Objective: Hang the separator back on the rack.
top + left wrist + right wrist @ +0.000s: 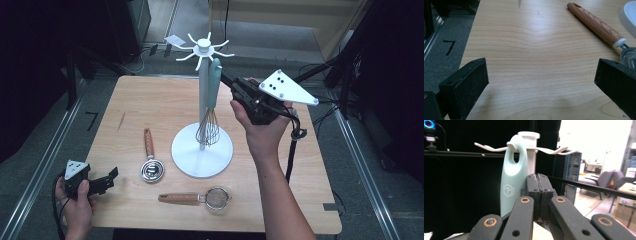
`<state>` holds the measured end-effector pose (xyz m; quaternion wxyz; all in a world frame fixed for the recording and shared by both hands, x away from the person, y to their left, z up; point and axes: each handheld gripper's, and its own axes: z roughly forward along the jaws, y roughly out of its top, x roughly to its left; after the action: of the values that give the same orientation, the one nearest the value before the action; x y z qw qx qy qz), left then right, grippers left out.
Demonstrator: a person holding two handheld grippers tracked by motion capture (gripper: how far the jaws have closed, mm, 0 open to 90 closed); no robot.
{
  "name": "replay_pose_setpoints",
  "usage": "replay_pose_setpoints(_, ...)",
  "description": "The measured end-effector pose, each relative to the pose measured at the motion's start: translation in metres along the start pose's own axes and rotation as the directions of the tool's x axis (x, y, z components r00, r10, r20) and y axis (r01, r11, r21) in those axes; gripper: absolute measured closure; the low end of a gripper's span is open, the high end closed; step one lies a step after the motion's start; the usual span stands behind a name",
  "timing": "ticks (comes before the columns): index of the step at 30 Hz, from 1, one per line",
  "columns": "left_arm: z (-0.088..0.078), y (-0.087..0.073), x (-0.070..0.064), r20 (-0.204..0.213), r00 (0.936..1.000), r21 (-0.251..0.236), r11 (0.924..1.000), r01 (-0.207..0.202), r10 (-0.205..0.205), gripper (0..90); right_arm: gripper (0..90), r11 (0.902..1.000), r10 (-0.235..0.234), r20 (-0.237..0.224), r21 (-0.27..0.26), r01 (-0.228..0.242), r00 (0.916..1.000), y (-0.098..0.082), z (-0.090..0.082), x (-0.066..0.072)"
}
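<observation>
A whisk with a mint-green handle [214,82] hangs by its loop from a hook of the white utensil stand [202,100]. Its wires [207,131] dangle just above the stand's round base [220,157]. My right gripper [226,78] is raised next to the handle, jaws shut flat on each other with nothing between them. In the right gripper view the handle [512,182] stands just left of the closed jaws of the right gripper [539,180]; whether they touch I cannot tell. My left gripper [111,176] rests open at the table's near left corner, and in its own view the left gripper [541,72] has bare wood between its jaws.
A wooden-handled metal scoop [150,159] lies left of the stand's base, also seen as the scoop [596,25]. A small wooden-handled strainer [200,198] lies near the front edge. The wooden table [150,100] has dark floor and rails around it.
</observation>
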<state>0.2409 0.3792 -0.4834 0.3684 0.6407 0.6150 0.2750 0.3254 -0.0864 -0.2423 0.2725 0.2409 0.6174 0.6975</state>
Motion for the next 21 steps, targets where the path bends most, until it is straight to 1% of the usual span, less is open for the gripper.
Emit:
replay_pose_setpoints(3, 0.0, 0.0, 0.0, 0.0, 1.0, -0.001, 1.0, 0.0, 0.0, 0.0, 90.0, 1.0, -0.001, -0.019, -0.005, 0.001, 0.9998, 0.0, 0.0, 0.003)
replay_pose_setpoints(5, 0.0, 0.0, 0.0, 0.0, 1.0, -0.001, 1.0, -0.001, 0.001, 0.0, 90.0, 0.9999, -0.017, -0.034, -0.003, 0.016, 0.9993, 0.0, 0.002, 0.009)
replay_pose_setpoints(7, 0.0, 0.0, 0.0, 0.0, 1.0, -0.001, 1.0, -0.001, 0.001, 0.0, 90.0, 0.9999, -0.015, -0.036, -0.002, 0.015, 0.9993, 0.0, 0.002, 0.011)
replay_pose_setpoints(8, 0.0, 0.0, 0.0, 0.0, 1.0, -0.001, 1.0, 0.0, 0.0, 0.0, 90.0, 1.0, -0.009, -0.037, -0.001, 0.009, 0.9993, 0.0, 0.003, 0.014)
replay_pose_setpoints(13, 0.0, 0.0, 0.0, 0.0, 1.0, -0.001, 1.0, 0.0, 0.0, 0.0, 90.0, 0.9999, -0.011, -0.047, 0.0, 0.011, 0.9988, 0.002, 0.006, 0.019)
replay_pose_setpoints(21, 0.0, 0.0, 0.0, 0.0, 1.0, -0.003, 1.0, 0.001, -0.001, 0.0, 90.0, 0.9998, -0.02, -0.056, 0.0, 0.02, 0.9982, 0.002, 0.008, 0.024)
